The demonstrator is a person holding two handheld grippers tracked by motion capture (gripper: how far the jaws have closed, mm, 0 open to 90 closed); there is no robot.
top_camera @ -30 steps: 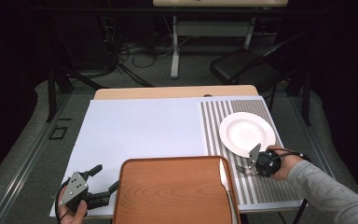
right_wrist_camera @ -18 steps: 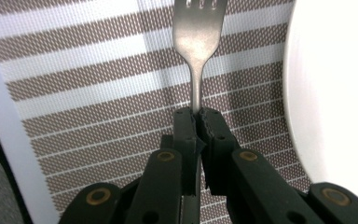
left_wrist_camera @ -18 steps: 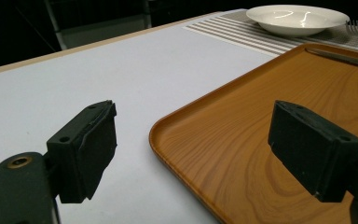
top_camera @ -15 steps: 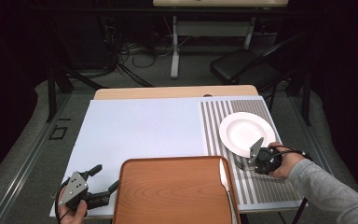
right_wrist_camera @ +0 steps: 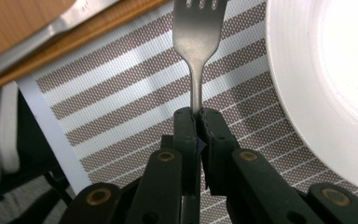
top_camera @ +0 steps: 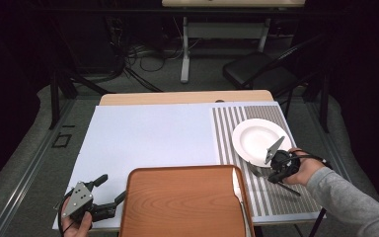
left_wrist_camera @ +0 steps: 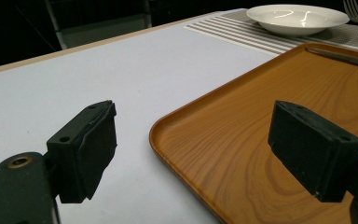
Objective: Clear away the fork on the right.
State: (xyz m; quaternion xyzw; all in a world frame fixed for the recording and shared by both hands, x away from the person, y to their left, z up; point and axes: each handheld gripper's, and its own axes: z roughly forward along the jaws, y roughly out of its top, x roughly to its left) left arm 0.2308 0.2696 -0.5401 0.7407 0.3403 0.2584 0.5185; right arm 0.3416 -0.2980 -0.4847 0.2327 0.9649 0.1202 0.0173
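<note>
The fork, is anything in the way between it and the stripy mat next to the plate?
Nothing visible. The right gripper is shut on the fork, which is above bare striped mat between the white plate and the wooden tray.

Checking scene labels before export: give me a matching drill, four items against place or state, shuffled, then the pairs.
Items:
1. fork
2. plate
3. tray
4. left gripper

Place or state:
A. white, empty, on the striped placemat
B. jaws wide apart, nothing between them, at the tray's near left corner
C. clamped by its handle in the right gripper, above the placemat beside the plate
D. wood-grain brown, at the table's near edge, a knife along its right rim

Pairs: 1-C, 2-A, 3-D, 4-B
</note>
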